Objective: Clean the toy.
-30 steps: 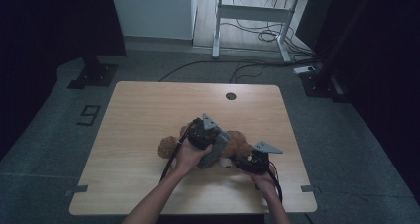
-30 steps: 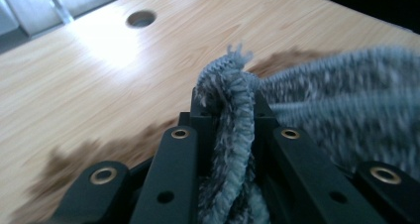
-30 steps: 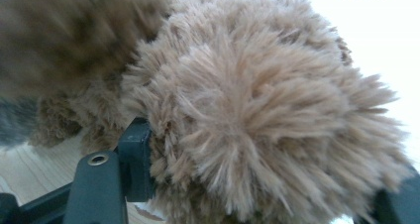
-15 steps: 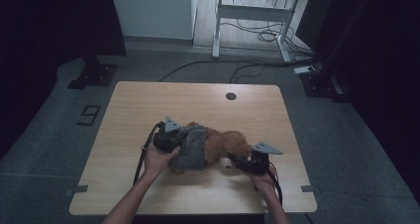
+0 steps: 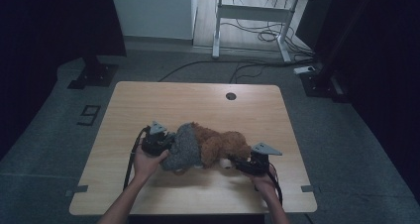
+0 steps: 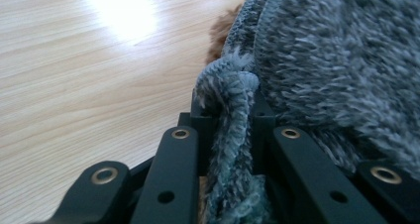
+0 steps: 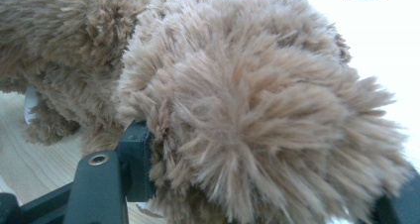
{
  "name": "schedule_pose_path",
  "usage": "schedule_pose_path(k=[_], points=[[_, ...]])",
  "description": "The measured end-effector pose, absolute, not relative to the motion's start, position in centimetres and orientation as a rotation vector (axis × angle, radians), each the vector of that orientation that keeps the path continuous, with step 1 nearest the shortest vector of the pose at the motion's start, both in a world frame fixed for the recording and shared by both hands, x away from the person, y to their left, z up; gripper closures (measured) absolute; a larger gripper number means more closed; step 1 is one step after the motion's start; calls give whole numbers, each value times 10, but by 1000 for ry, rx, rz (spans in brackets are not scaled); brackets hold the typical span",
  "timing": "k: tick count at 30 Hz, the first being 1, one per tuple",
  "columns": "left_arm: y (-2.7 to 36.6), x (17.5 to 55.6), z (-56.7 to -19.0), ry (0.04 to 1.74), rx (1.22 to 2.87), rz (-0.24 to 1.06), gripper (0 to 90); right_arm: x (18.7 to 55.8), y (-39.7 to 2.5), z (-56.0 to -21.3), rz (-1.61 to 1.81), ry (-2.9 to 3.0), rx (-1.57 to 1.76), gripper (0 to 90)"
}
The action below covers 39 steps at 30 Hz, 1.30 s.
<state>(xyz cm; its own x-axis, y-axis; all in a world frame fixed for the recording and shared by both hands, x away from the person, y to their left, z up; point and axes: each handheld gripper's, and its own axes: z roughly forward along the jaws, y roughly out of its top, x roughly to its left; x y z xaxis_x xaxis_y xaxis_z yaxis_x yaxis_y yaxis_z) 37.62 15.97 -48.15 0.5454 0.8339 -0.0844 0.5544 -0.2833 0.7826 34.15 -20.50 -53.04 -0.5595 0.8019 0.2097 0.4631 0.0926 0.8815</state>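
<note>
A brown plush toy (image 5: 220,143) lies on its side in the middle of the wooden table (image 5: 198,105). A grey fuzzy knit garment (image 5: 183,148) covers its left end. My left gripper (image 5: 170,143) sits at the garment's left side, and in the left gripper view it (image 6: 229,112) is shut on a folded edge of the grey knit (image 6: 337,60). My right gripper (image 5: 236,160) is at the toy's lower right. In the right gripper view its jaws (image 7: 262,184) squeeze a thick tuft of the brown plush (image 7: 237,95).
A round cable hole (image 5: 231,96) sits near the table's far edge. Behind the table stand a white desk frame (image 5: 257,16) with floor cables and black stand bases (image 5: 94,75). Bare wood lies to the left and far side of the toy.
My left gripper has moved left and slightly toward me, dragging the grey garment leftward along the toy. The right gripper has held the toy in place.
</note>
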Motion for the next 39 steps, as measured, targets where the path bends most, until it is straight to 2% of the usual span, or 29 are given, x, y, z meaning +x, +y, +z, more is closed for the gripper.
schedule_pose_path(k=[12,16,17,18,24,26,27,31,34,39], points=[[192,383,-497,1239,1976,427,795,342,-206,-529,1447,2068,1253,350],[197,382,-502,1239,2041,479,794,342,-207,-529,1451,2072,1254,352],[199,382,-506,1241,2034,420,794,342,-207,-530,1451,2070,1256,352],[199,382,-506,1241,2034,420,794,342,-207,-530,1451,2070,1256,352],[168,370,-500,1120,2058,373,802,342,-206,-530,1445,2053,1283,363],[162,371,-499,1111,2038,330,803,342,-205,-529,1440,2046,1292,374],[158,375,-499,1110,2008,252,804,341,-204,-529,1438,2040,1287,396],[153,381,-503,1135,1941,170,808,340,-200,-528,1460,2000,1279,451],[152,384,-503,1149,1904,155,810,340,-195,-526,1467,1962,1259,484],[143,397,-492,1158,1896,237,811,345,-187,-527,1482,1857,1221,498]])
